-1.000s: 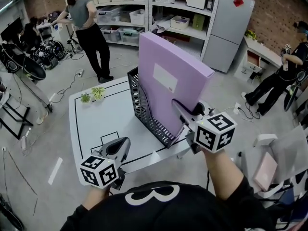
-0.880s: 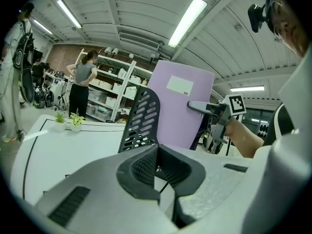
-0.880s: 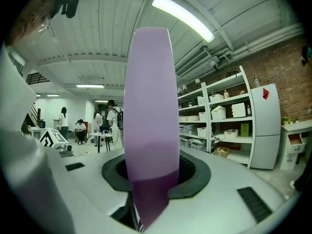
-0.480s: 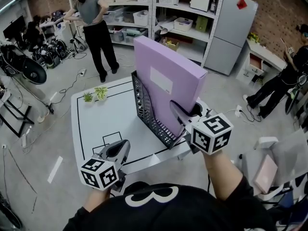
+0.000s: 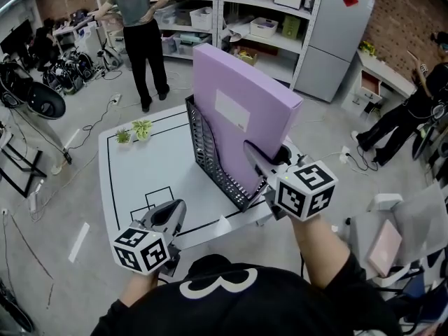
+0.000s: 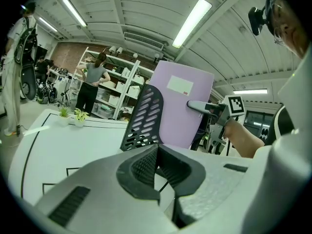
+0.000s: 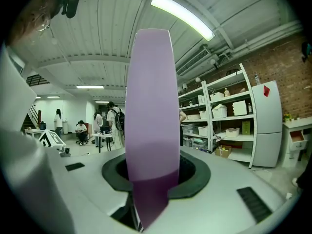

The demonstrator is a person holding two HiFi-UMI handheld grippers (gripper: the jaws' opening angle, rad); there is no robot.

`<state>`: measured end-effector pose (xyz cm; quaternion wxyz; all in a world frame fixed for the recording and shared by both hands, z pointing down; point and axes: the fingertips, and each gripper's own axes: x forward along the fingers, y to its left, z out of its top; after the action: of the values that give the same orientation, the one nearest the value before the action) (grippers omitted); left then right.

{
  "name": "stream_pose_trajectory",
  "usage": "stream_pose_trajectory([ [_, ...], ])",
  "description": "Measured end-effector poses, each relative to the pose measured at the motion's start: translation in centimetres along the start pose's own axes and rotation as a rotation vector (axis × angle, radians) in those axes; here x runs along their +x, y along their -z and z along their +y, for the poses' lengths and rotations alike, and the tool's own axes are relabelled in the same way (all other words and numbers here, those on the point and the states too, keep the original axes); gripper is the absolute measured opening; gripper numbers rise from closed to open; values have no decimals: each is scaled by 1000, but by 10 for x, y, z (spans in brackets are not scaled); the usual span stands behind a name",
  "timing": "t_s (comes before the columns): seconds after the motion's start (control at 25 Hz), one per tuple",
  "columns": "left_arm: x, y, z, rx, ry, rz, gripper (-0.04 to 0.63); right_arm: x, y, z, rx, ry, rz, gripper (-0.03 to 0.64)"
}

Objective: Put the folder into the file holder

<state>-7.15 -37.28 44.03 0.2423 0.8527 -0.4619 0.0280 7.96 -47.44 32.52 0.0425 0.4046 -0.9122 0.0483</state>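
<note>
A large purple folder (image 5: 241, 114) stands on edge in the black mesh file holder (image 5: 210, 163) on the white table (image 5: 140, 170). Its lower edge is hidden behind the holder's wall. My right gripper (image 5: 264, 158) is shut on the folder's near edge. In the right gripper view the folder's spine (image 7: 152, 106) rises from between the jaws of that gripper (image 7: 152, 179). My left gripper (image 5: 176, 212) hovers at the table's near edge, shut and empty, well left of the holder. In the left gripper view the left gripper (image 6: 156, 152) points at the holder (image 6: 144, 116) and folder (image 6: 183, 106).
Two small potted plants (image 5: 133, 130) stand at the table's far left corner. Black lines are marked on the tabletop. Shelves with boxes (image 5: 245, 5) and a grey cabinet (image 5: 332, 33) stand behind. One person (image 5: 136, 19) is at the back, another (image 5: 420, 110) at the right.
The folder and both grippers have hardly moved. The person at the back has stepped closer to the shelves.
</note>
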Motion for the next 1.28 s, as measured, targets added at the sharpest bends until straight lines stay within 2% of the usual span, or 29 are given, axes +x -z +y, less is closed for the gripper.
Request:
stream_pose_trajectory([
  [0.4,14,6,-2,3,8,30,5,2,40,-8,23,20,32,143],
  [0.68,18,10,9,-4,6,22,6,6,73,-8,38,23,55,144],
  [1.0,33,34,28,-53,-14,52,6,10,110,-10,48,18,123,146],
  [1.28,39,34,18,-37,-3,69,5,13,118,-1,-23,-14,164,149],
])
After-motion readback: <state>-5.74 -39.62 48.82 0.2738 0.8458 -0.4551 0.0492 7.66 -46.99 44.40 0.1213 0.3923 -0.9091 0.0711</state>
